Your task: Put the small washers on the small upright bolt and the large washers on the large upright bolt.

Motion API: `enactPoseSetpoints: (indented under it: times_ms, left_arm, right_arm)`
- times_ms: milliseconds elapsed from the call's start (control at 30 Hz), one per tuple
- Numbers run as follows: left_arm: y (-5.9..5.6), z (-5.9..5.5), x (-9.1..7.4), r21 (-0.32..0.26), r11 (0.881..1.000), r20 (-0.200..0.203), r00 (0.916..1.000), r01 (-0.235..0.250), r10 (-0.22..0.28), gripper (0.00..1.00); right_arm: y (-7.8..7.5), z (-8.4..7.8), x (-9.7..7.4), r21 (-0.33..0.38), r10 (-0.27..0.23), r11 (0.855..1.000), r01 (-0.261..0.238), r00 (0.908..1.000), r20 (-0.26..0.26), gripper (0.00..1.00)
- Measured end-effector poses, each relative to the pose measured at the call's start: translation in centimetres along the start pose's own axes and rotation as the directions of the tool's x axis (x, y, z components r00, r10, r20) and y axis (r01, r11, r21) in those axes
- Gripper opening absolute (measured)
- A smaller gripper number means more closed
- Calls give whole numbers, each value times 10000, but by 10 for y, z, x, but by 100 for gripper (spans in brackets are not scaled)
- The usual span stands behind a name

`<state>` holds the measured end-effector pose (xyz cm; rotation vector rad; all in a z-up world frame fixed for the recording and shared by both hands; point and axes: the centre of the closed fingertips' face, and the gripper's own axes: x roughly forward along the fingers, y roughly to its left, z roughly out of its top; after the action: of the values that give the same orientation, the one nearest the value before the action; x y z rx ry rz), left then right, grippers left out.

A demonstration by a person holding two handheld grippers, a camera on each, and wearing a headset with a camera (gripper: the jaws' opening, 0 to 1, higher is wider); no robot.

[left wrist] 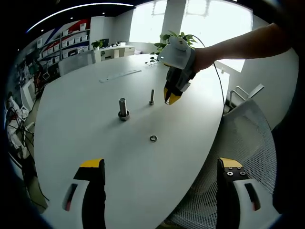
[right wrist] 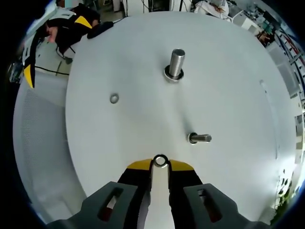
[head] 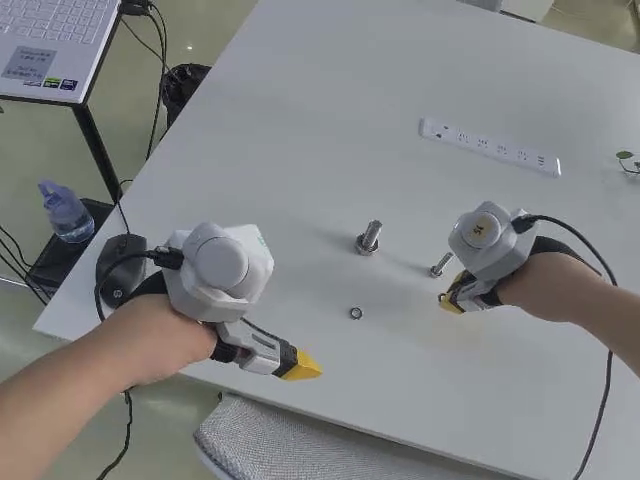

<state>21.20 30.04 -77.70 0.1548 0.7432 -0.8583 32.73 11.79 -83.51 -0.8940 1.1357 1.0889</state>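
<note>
- While the right gripper (right wrist: 160, 167) is clamped on a washer (right wrist: 160, 161) pinched between its yellow tips, the left gripper (left wrist: 161, 163) has its jaws spread wide with nothing between them.
- Seen from the head view, the right gripper (head: 452, 299) points down at the white table (head: 300, 150), its tips just beside the small bolt (head: 441, 265). Whether the held washer touches the tabletop cannot be told.
- The small bolt (right wrist: 200, 138) stands upright on its head, apart from the large bolt (right wrist: 175, 64), which is also upright and sits farther up the table.
- The large bolt (head: 369, 238) has a wider ring at its foot. Whether that is its own head or a washer is unclear.
- A second washer (head: 355, 313) lies flat on the table, alone, nearer the person than both bolts and between the two grippers.
- The left gripper (head: 300, 365) hovers over the near edge of the table, above a grey mesh chair (head: 290, 445).
- A white power strip (head: 490, 147) lies on the far side of the table. Its markings are too small to read.
- The right gripper's housing carries a yellow label with a dark mark that is not legible.
- Off the table to the left, an open laptop (head: 50, 40) bears several stickers with print too small to read, and a water bottle (head: 65, 212) with a blue cap stands below it.
</note>
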Motion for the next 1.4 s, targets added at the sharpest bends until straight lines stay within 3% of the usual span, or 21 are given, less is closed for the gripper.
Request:
enactPoseSetpoints:
  times_ms: [300,633,933,1400]
  left_arm:
    - [3,0,1,48,9999,-112,9998,-151,151,99]
    - [3,-3,4,-61,10000,-253,9997,-76,75,96]
    - [5,-4,4,-53,9999,-296,9995,-120,118,95]
    - [10,-4,6,17,9995,-285,9991,-306,307,91]
  right_arm:
    - [-18,-2,-11,249,-145,9996,144,9999,76,13]
    - [-45,10,-22,303,-388,9988,378,9987,328,13]
    - [-54,21,-27,143,-456,9989,451,9983,367,13]
    - [-55,30,-22,-116,-333,9994,337,9988,352,13]
